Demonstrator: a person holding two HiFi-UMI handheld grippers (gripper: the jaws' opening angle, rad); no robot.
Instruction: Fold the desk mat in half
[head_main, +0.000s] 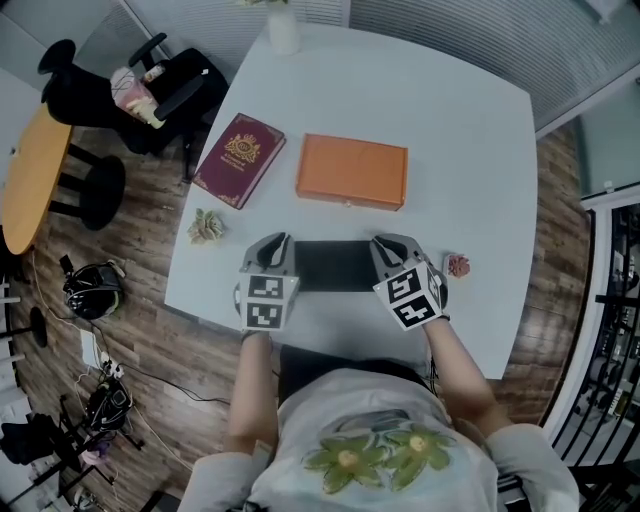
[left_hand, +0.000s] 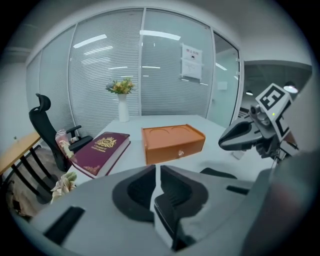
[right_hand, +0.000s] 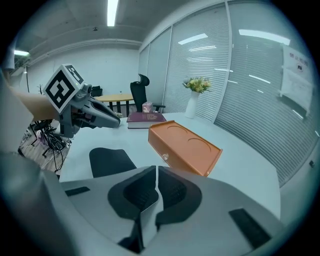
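The desk mat (head_main: 334, 266) shows as a dark rectangle on the white table (head_main: 470, 150), just in front of the person. It spans the gap between the two grippers. My left gripper (head_main: 277, 246) is at its left end and my right gripper (head_main: 386, 247) at its right end. In the left gripper view the jaws (left_hand: 156, 176) are shut on a thin sheet edge, and the dark mat (left_hand: 220, 173) runs off toward the right gripper (left_hand: 239, 136). The right gripper view shows the same: the jaws (right_hand: 157, 181) pinch a thin pale flap, with the mat (right_hand: 110, 161) to their left.
An orange box (head_main: 351, 171) lies beyond the mat, with a maroon book (head_main: 239, 159) to its left. A vase (head_main: 283, 30) stands at the far edge. A small paper flower (head_main: 207, 226) and a pink object (head_main: 458, 265) flank the grippers. A black office chair (head_main: 150, 90) stands off the table's left.
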